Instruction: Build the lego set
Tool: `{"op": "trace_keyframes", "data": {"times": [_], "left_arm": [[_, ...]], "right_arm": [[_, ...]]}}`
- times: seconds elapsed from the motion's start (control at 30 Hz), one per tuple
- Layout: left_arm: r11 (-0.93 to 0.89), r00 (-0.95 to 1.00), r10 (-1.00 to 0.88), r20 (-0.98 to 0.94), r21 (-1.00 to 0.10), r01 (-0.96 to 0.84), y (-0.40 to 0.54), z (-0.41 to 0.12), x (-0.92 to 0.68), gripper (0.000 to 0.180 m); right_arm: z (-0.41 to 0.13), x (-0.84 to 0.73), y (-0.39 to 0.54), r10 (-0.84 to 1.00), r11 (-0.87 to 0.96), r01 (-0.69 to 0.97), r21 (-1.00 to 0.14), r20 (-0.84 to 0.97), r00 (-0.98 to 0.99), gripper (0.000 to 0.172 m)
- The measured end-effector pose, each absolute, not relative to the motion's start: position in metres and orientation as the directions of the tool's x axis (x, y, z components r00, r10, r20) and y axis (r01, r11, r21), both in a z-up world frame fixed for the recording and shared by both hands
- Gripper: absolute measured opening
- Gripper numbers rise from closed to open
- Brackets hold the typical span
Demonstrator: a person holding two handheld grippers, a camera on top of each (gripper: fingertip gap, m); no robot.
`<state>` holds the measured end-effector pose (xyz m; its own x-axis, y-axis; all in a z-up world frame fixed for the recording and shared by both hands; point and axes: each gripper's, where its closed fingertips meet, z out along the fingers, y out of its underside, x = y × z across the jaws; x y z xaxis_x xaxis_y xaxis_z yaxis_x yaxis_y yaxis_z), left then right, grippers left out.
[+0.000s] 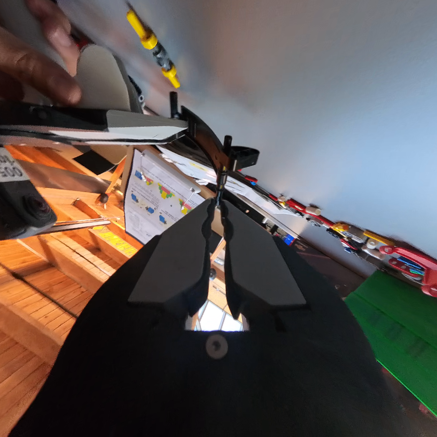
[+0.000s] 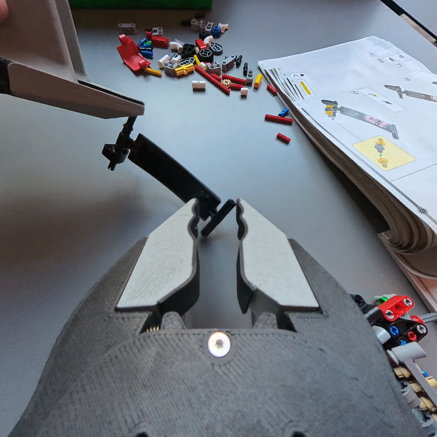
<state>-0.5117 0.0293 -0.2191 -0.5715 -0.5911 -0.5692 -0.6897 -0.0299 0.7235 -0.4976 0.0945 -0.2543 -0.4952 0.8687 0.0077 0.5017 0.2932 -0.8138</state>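
Note:
In the right wrist view a black curved panel [image 2: 165, 168] hangs above the grey table [image 2: 236, 142]. My right gripper [image 2: 216, 203] is shut on its near end: the left pad [image 2: 192, 212] presses the panel end and the right fingertip [image 2: 240, 208] touches a short black axle [image 2: 218, 217] fixed across it. My left gripper [image 2: 139, 111] comes in from the upper left and pinches a thin black pin [image 2: 126, 132] at the panel's far end. In the left wrist view my left gripper [image 1: 216, 203] is shut on that pin [image 1: 221, 184], with the panel [image 1: 208, 139] running to the right gripper [image 1: 182, 128].
A pile of loose red, black, yellow and grey pieces [image 2: 196, 61] lies at the back. An open instruction booklet [image 2: 354, 123] lies at the right, a part-built model [image 2: 399, 324] at the lower right, a green plate [image 2: 142, 3] at the far edge. A hand [image 1: 35, 66] holds the right gripper. The left gripper's tips are roughly 8 cm from the right gripper's.

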Motion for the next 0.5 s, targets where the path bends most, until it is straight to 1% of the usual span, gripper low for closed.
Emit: {"op": "trace_keyframes", "data": {"times": [0.13, 0.17, 0.3, 0.5], "left_arm": [[-0.035, -0.603, -0.520, -0.605, 0.720, -0.693, 0.029, -0.212, -0.508, 0.001], [-0.031, -0.620, -0.489, -0.614, 0.722, -0.691, 0.030, -0.209, -0.504, 0.000], [-0.010, -0.657, -0.402, -0.638, 0.720, -0.694, 0.028, -0.200, -0.488, 0.001], [0.029, -0.691, -0.379, -0.616, 0.738, -0.674, 0.017, -0.202, -0.483, 0.000]], "right_arm": [[-0.253, -0.496, 0.093, 0.859, 0.253, 0.518, -0.817, -0.056, -0.508, 0.046], [-0.253, -0.496, 0.093, 0.856, 0.248, 0.523, -0.816, -0.068, -0.512, 0.048], [-0.246, -0.494, 0.086, 0.835, 0.232, 0.490, -0.840, -0.086, -0.543, 0.044], [-0.244, -0.487, 0.076, 0.781, 0.221, 0.494, -0.841, -0.150, -0.606, 0.053]]}}
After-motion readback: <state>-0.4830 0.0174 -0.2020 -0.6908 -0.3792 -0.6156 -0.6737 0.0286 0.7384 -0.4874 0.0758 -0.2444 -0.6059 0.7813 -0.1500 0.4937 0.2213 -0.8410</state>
